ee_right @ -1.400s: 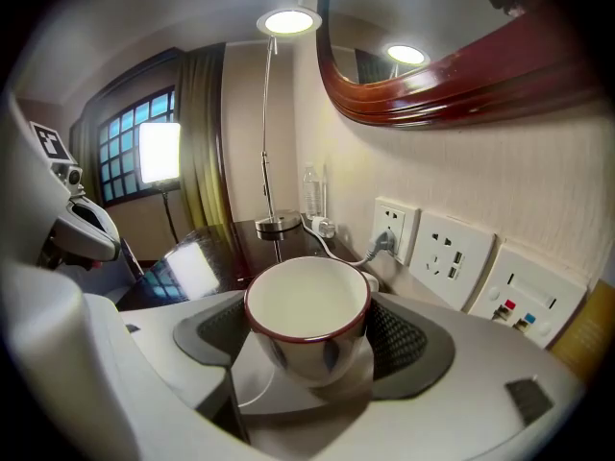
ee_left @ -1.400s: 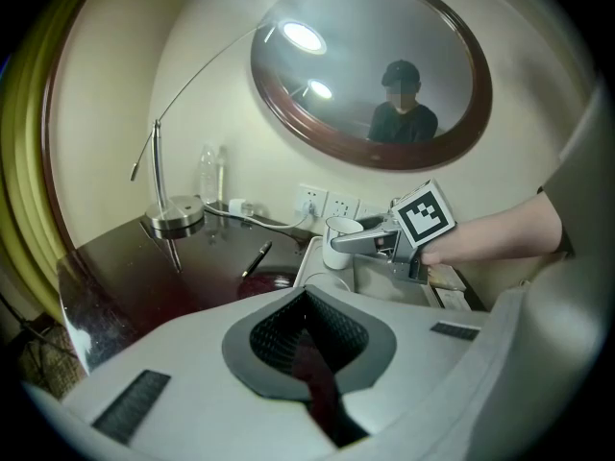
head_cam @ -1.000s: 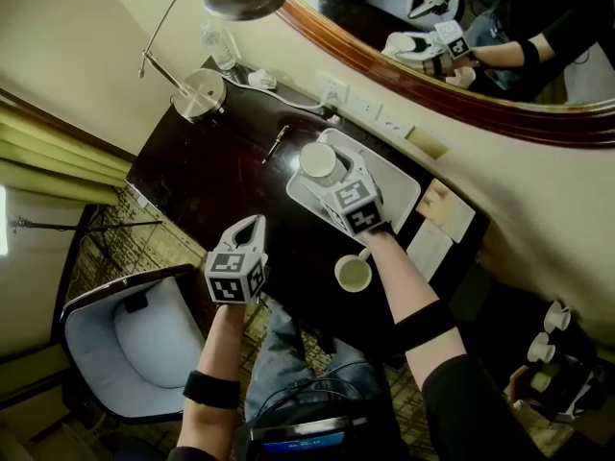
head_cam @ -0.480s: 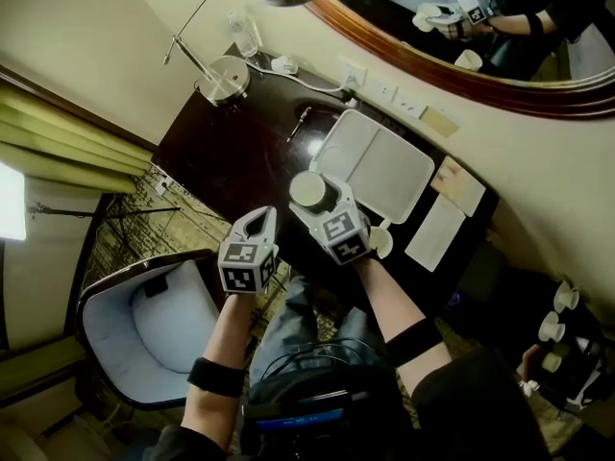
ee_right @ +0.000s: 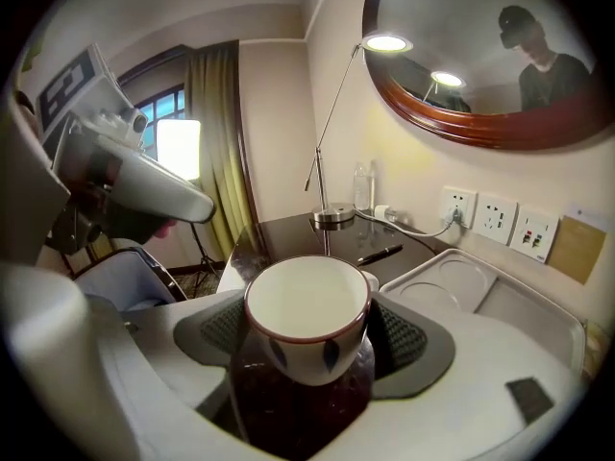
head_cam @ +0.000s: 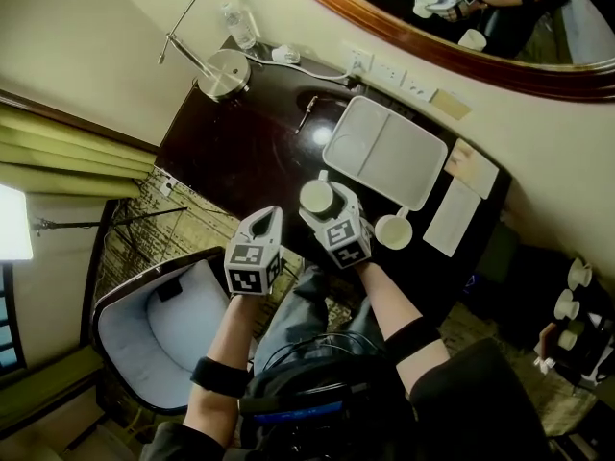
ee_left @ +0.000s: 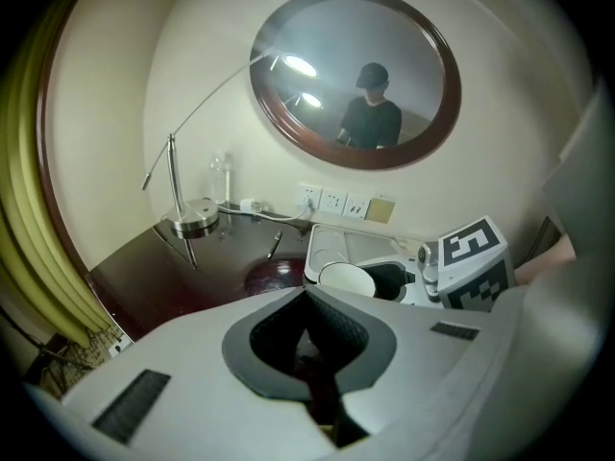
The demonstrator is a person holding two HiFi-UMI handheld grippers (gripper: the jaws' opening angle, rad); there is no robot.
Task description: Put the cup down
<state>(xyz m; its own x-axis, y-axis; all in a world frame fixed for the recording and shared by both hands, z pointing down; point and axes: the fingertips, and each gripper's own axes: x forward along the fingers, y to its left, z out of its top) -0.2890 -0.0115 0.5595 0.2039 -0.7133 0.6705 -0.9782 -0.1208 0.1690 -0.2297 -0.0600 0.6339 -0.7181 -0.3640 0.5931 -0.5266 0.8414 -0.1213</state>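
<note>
A white cup point(ee_right: 307, 315) with a brown rim and dark leaf marks stands upright between the pads of my right gripper point(ee_right: 307, 349), which is shut on it. In the head view that cup point(head_cam: 316, 197) and the right gripper point(head_cam: 320, 206) are over the dark desk point(head_cam: 231, 157), near its front edge and in front of the tray. Whether the cup's base touches the desk I cannot tell. My left gripper point(head_cam: 268, 217) is shut with nothing in it, just left of the cup at the desk's edge. From the left gripper point(ee_left: 309, 301) view the cup point(ee_left: 346, 279) shows ahead.
A white tray point(head_cam: 384, 150) lies at the back of the desk. A second white cup point(head_cam: 393, 230) stands right of my right gripper. A lamp base point(head_cam: 223, 73), a pen point(head_cam: 307, 115) and paper cards point(head_cam: 454, 217) are on the desk; a chair point(head_cam: 159, 325) stands at lower left.
My right gripper has carried the cup off the tray toward the desk's front edge, lower than before. The left gripper has shifted a little and stayed shut.
</note>
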